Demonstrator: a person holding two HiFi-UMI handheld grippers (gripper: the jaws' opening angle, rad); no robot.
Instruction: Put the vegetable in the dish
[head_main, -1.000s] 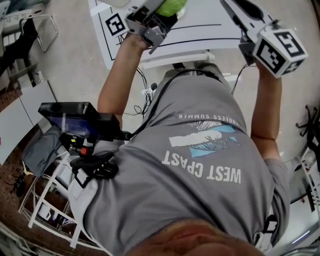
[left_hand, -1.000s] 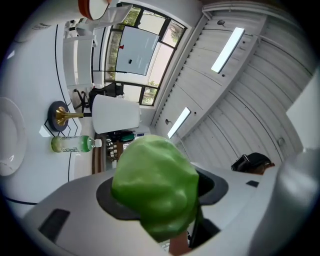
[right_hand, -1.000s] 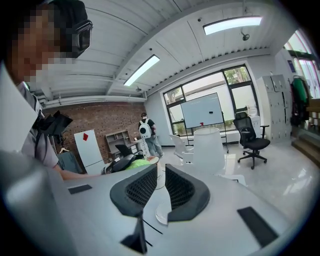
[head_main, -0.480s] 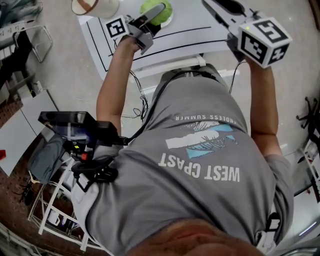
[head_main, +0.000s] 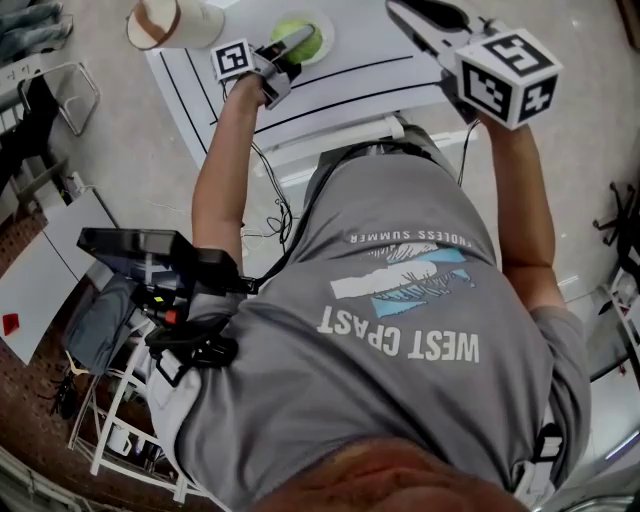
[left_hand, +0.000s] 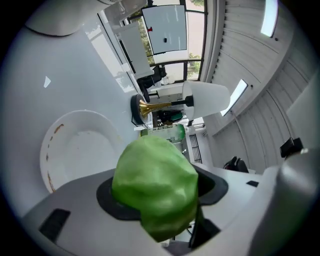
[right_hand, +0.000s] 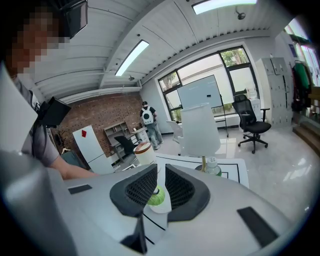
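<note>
My left gripper (head_main: 287, 48) is shut on a green leafy vegetable (head_main: 300, 38), which bulges out between the jaws in the left gripper view (left_hand: 154, 182). It hangs over a white dish (head_main: 324, 27) on the white table; the dish (left_hand: 75, 150) lies just below and to the left of the jaws. I cannot tell whether the vegetable touches the dish. My right gripper (head_main: 405, 12) is raised at the right, its jaws a narrow gap apart with nothing between them. Through that gap the vegetable (right_hand: 156, 196) shows far off.
A white table (head_main: 350, 75) with black lines carries a brown-rimmed round container (head_main: 165, 22) left of the dish. A white-shaded lamp (right_hand: 200, 130) and a bottle (right_hand: 212, 167) stand farther back. Chairs and office furniture fill the room beyond.
My left gripper has dropped with the vegetable from close under the head camera down to the dish. The right gripper has sunk a little.
</note>
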